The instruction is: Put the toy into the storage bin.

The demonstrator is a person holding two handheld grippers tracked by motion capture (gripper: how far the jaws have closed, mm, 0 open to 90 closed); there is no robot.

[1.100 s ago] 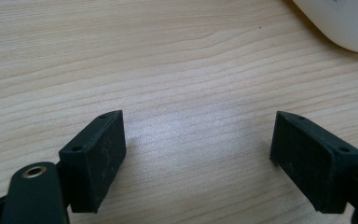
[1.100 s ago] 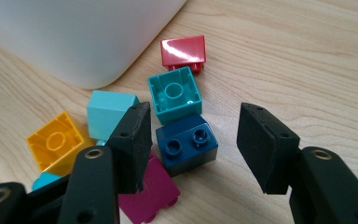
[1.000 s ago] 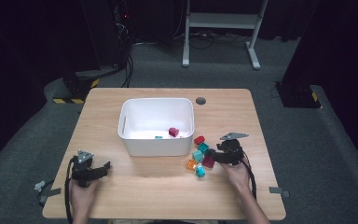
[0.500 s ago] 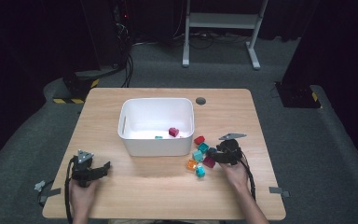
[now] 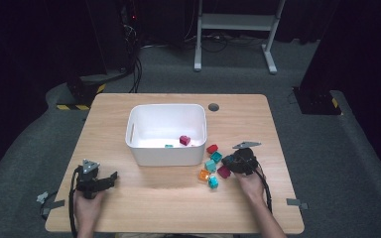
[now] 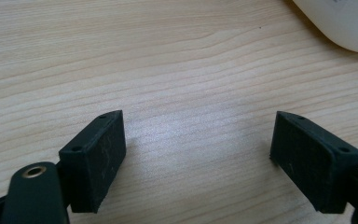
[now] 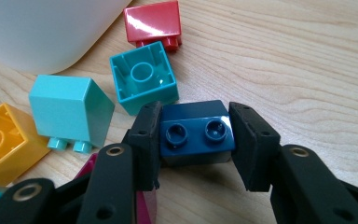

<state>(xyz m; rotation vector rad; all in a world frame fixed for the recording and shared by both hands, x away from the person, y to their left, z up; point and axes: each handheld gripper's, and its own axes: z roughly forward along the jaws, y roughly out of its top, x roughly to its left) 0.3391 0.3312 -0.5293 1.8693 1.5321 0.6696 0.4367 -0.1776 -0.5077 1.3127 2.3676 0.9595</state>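
My right gripper (image 7: 196,140) is shut on a dark blue brick (image 7: 196,132), studs facing the camera, low over the table. Around it lie a red brick (image 7: 154,22), a teal brick (image 7: 142,77) with its hollow side up, a light teal brick (image 7: 70,109) and an orange brick (image 7: 2,142). In the high view the right gripper (image 5: 230,161) sits among these bricks, just right of the white bin (image 5: 134,134). A magenta brick (image 5: 184,140) lies inside the bin. My left gripper (image 5: 110,178) rests at the table's front left, open (image 6: 198,158) over bare wood.
A magenta brick (image 5: 223,171) and a cyan brick (image 5: 213,182) lie near the right gripper. A small teal piece (image 5: 168,146) is in the bin. A dark round hole (image 5: 213,107) marks the table's back. The bin's corner (image 6: 340,23) is ahead of the left gripper.
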